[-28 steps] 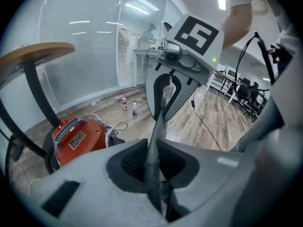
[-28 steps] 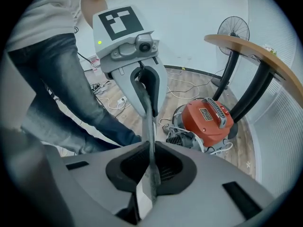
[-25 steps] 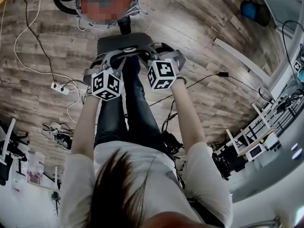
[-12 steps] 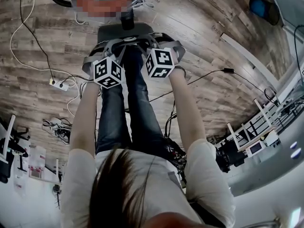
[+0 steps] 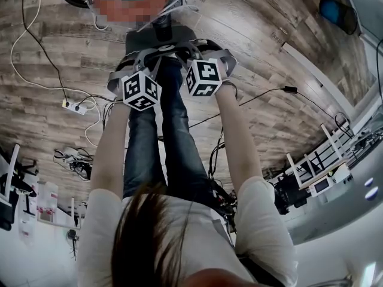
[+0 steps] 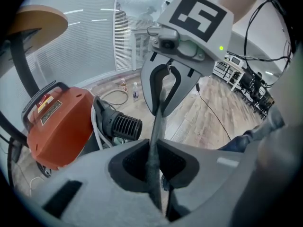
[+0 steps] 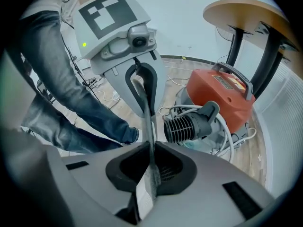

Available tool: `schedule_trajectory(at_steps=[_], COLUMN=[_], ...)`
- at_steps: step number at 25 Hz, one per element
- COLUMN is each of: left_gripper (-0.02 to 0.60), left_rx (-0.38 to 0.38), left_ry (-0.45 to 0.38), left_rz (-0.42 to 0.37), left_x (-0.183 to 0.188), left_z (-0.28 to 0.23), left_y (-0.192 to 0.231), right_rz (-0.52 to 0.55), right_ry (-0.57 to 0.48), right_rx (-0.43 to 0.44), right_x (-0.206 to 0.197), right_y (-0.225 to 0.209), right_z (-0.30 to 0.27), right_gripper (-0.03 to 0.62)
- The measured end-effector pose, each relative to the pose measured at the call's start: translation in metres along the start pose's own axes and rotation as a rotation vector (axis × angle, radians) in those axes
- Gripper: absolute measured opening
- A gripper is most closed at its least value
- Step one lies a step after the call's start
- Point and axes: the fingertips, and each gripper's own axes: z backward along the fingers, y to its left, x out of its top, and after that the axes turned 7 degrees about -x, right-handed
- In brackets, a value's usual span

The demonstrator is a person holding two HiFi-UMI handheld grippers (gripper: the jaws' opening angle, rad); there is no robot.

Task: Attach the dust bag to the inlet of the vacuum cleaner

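Note:
The dust bag [image 5: 149,41] is a flat grey piece held out in front of the person's knees. My left gripper [image 5: 133,64] and right gripper [image 5: 206,51] each pinch one side of it. In the left gripper view the jaws [image 6: 154,162] are shut on the bag's thin grey edge [image 6: 157,122], with the right gripper opposite. The right gripper view shows the same grip [image 7: 150,171] on the edge [image 7: 147,126]. Just beyond the bag on the floor stands the orange vacuum cleaner [image 6: 59,126] [image 7: 222,96]. Its black ribbed inlet [image 6: 124,126] [image 7: 187,126] points toward the bag.
A white hose and cables [image 7: 227,136] coil around the vacuum's base. A round table [image 7: 246,13] on black legs stands over it. A power strip [image 5: 72,107] and cords lie left on the wood floor. The person's jeans-clad legs [image 5: 170,136] are below the grippers. Bottles [image 6: 130,89] stand farther back.
Both grippers have sunk together with the bag still pinched between them, bringing it closer to the vacuum's black inlet. The grips have not altered.

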Motion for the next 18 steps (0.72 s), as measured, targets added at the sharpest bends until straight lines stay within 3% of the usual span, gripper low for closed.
schedule_trajectory(at_steps=[18], left_gripper=[0.044], left_rx=[0.029], left_ry=[-0.004], left_rz=[-0.003], left_x=[0.002], left_z=[-0.003], left_y=[0.024], right_rz=[-0.009], right_ry=[0.015], right_rx=[-0.035], right_x=[0.001], right_y=[-0.022], right_z=[-0.008], right_gripper=[0.034])
